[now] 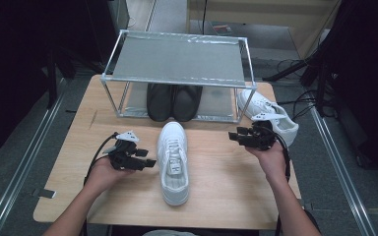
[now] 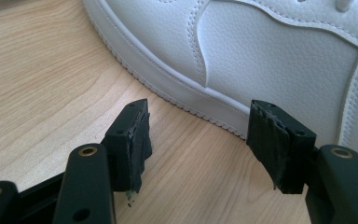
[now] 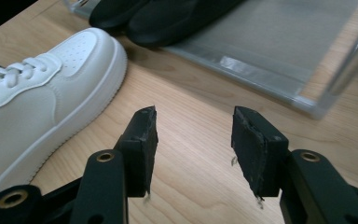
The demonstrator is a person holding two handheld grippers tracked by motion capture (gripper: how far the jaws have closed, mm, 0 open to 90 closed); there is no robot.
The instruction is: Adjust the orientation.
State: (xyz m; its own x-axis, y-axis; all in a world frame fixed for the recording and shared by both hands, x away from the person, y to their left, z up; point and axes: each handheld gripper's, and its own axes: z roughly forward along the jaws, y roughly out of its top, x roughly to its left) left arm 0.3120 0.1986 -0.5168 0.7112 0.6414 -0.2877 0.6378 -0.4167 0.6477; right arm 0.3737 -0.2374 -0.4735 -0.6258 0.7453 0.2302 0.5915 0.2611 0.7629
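Flanking white sneaker [image 1: 173, 162]: left tool [image 1: 146, 159] & right tool [image 1: 236, 136], both open, empty.

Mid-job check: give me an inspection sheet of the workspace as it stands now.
Surface: wooden table, bare around the shoes.
Job's things: white shoe mid-table, toe toward the rack; second white shoe at the rack's right; black pair on the rack's lower shelf.
Clutter: nothing seen.
Grippers: left gripper open beside the white shoe, not touching; right gripper open, holding nothing.
Cables: one trails from each gripper; more on the floor at right.
Surroundings: grey floor, dark stands.
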